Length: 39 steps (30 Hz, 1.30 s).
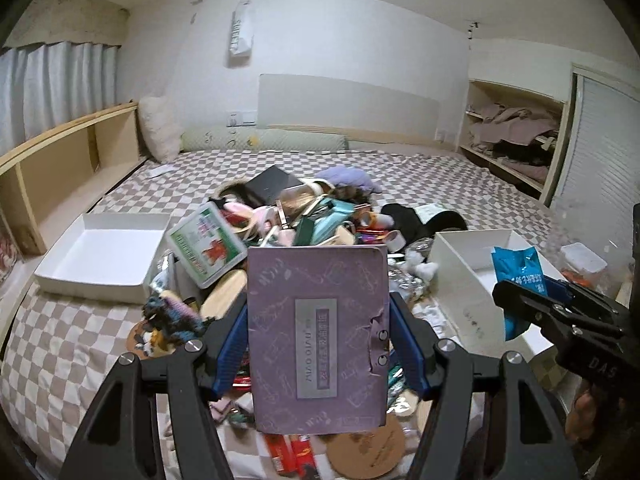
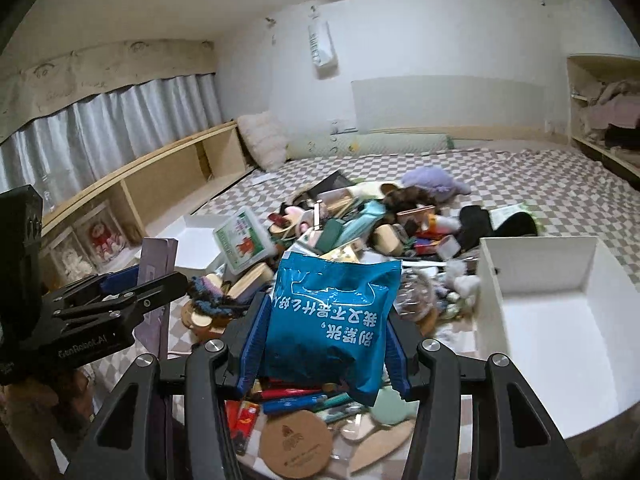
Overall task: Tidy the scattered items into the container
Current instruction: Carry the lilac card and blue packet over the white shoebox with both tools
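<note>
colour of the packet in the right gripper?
Bright blue packet with white print, clamped in the right gripper; clearest in right wrist view.

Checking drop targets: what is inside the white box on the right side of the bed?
The white box shows bare white walls and floor, nothing in it. Its nearest corner is cut off by the right gripper, shut on the blue packet.
</note>
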Each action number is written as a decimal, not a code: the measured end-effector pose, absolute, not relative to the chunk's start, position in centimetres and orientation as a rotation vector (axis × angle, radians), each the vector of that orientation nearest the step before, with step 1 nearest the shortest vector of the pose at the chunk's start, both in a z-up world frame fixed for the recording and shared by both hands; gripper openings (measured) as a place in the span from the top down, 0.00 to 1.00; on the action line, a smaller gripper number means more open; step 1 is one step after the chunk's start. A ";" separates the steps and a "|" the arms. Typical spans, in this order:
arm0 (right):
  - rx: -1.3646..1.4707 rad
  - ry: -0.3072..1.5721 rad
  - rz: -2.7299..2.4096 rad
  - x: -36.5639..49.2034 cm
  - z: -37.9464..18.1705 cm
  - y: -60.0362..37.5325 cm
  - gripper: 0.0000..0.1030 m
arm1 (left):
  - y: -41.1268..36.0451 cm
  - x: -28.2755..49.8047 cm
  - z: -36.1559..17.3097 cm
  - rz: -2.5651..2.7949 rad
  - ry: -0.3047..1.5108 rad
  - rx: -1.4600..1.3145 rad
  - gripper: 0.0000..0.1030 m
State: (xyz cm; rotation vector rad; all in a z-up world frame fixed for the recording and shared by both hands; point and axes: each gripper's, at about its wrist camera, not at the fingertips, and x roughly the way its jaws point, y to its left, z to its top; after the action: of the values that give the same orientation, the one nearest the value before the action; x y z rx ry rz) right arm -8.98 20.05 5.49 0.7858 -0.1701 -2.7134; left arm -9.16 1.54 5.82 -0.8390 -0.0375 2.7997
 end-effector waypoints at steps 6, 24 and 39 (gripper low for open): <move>0.773 -0.198 -2.787 -8.3 6.1 23.8 0.49 | 5.3 -10.0 6.5 2.747 0.008 -0.818 0.36; 0.800 -0.300 -2.953 -7.7 5.8 34.5 0.49 | 17.9 -12.1 7.6 2.581 0.094 -0.756 0.36; 0.863 -0.354 -3.026 -8.0 3.6 40.8 0.49 | 25.1 -13.6 5.7 2.465 0.041 -0.771 0.36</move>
State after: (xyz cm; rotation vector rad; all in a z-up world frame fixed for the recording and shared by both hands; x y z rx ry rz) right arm -7.97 40.77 3.62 0.8635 -0.3545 -3.0257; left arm -13.57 25.12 5.70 -0.7709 0.0413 2.4650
